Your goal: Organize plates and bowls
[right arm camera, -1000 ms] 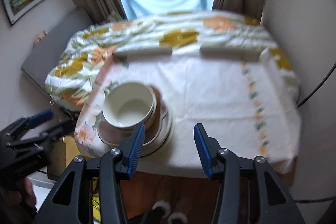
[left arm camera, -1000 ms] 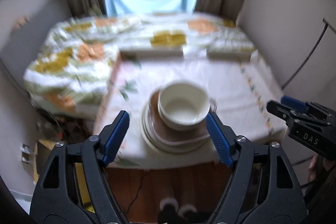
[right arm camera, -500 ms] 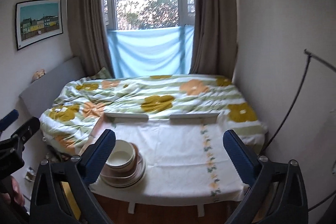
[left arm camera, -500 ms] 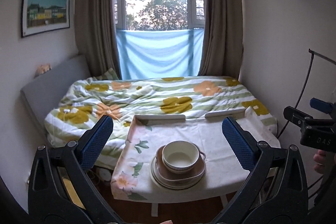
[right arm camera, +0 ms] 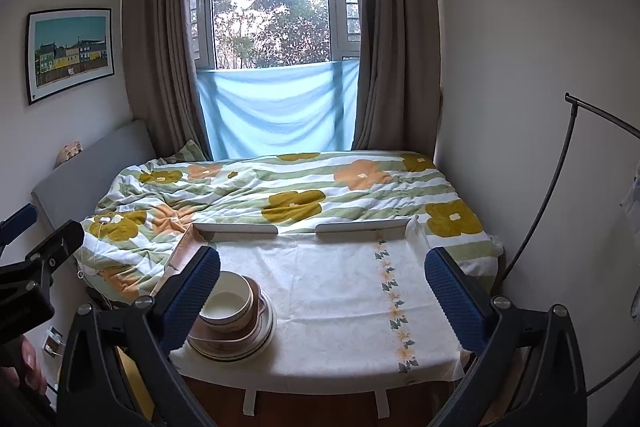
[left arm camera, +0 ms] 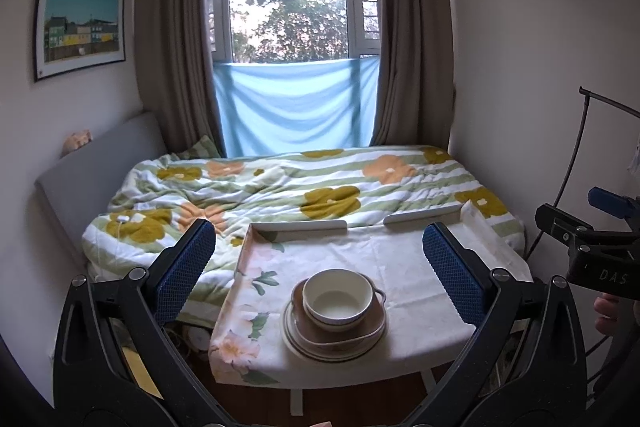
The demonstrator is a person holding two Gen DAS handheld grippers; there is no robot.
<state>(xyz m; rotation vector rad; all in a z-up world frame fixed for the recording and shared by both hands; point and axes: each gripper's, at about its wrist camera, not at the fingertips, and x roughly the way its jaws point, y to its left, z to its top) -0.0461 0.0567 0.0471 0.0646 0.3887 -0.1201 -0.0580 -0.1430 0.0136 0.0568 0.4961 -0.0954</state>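
Bowl [left arm camera: 338,299] sits on stacked plates [left arm camera: 335,339] near the table's [left arm camera: 404,259] front edge; left gripper [left arm camera: 319,273] and right gripper [right arm camera: 322,301] both gape wide, holding nothing.

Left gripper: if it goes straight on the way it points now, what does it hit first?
Probably nothing close. The left gripper, jaws open, aims above the white bowl and its plate stack, so likely the far table edge or bed quilt; depth unclear.

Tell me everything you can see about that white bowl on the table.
The bowl is round, cream-white, glossy like ceramic, with a dark band low on its outside. It sits upright and looks empty, nested on a brown dish that tops a stack of pale plates near the front edge of the cloth-covered table. Neither pair of tongs touches it.
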